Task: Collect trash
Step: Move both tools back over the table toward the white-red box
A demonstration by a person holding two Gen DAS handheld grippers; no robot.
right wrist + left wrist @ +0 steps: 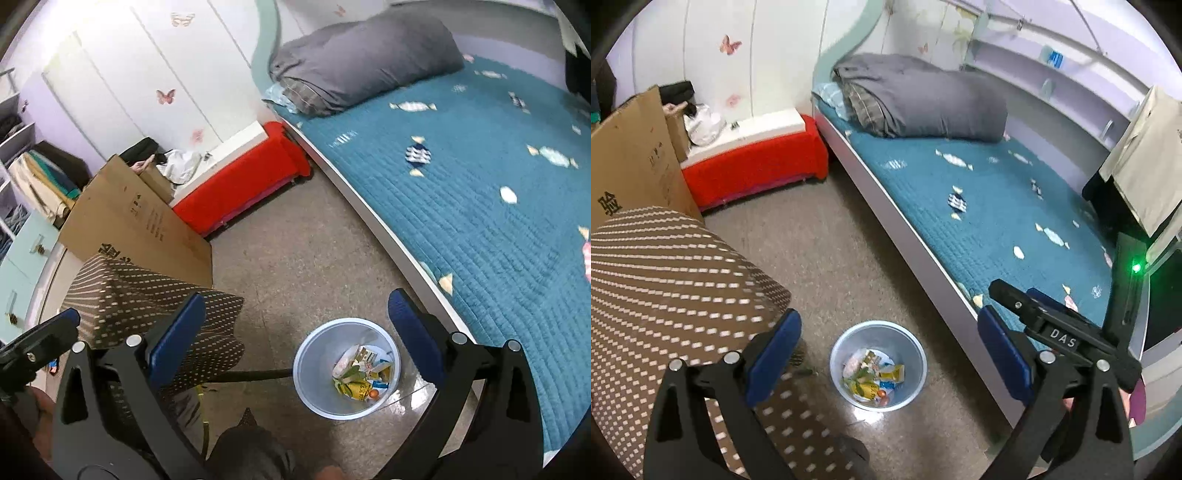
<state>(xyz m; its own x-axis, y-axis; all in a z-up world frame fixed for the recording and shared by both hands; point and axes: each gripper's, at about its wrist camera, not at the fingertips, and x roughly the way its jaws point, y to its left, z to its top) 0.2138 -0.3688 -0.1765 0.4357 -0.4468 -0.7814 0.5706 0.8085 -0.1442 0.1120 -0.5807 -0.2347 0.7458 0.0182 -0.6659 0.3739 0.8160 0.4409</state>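
My left gripper (888, 349) hangs over the floor, blue pads (774, 354) spread wide, nothing between them. My right gripper (295, 339) likewise released, pads (415, 338) far apart and bare; its black body also shows at the right edge of the left wrist view.

Below both: a pale blue wastebasket (916, 354) (314, 354) on the speckled floor (849, 240), just beside the bed frame. Wrappers (873, 380) (364, 373) lie in its bottom: yellow, white, one small orange piece.

Left of the basket: a brown dotted cushion (665, 280). Behind it a cardboard sheet (140, 218), then a red bench (757, 166).

On the bed: teal quilted cover (480, 184), folded grey duvet (923, 99) at the far end
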